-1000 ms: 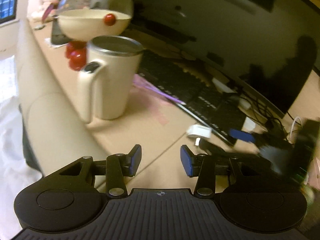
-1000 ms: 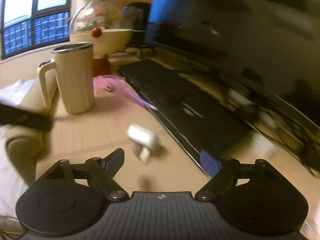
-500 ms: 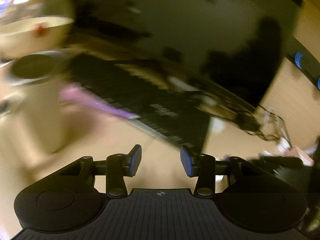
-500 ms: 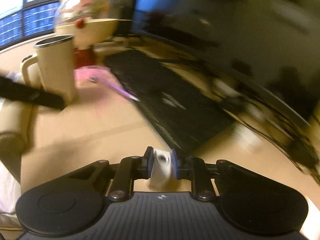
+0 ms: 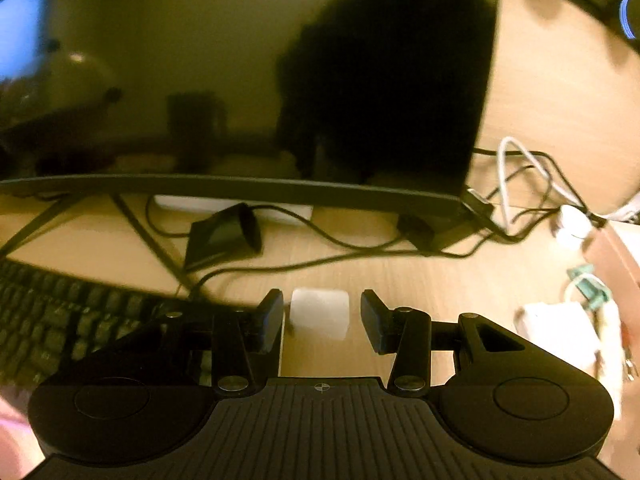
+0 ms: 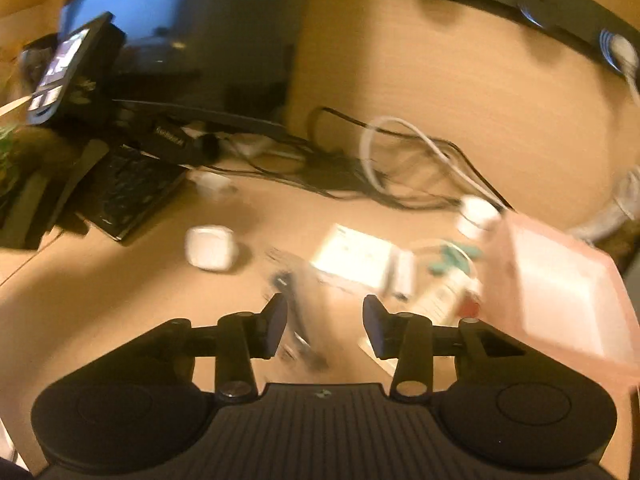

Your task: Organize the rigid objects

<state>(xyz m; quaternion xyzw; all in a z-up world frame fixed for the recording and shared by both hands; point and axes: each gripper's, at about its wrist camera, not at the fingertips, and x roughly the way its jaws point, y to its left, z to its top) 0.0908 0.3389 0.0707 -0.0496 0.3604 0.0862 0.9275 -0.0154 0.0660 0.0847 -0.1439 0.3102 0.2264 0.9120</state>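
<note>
Currently the sorting appears to be at an early stage. The left tool [image 5: 322,320] is open, its pads standing apart on either side of a small white block [image 5: 319,312] that rests on the table [image 5: 400,276]; neither pad touches it. The right tool [image 6: 325,322] is also open and empty, held above a loose scatter of items.

Judged from this layout, little is yet grouped. A white rounded charger [image 6: 210,248], a white flat box [image 6: 352,260], a small white bottle [image 6: 476,214] and other blurred small parts lie separately on the table, and a pink bin [image 6: 560,288] stands to the right with nothing visible inside it.

View differences:
- The left wrist view shows the white block between the pads, the monitor [image 5: 240,80] with its stand, and the keyboard [image 5: 80,320] at lower left.
- The right wrist view shows the pink bin, the scatter of items and the cable tangle [image 6: 360,176]; motion blur prevents identification of the dark item directly beneath the right tool.
</note>
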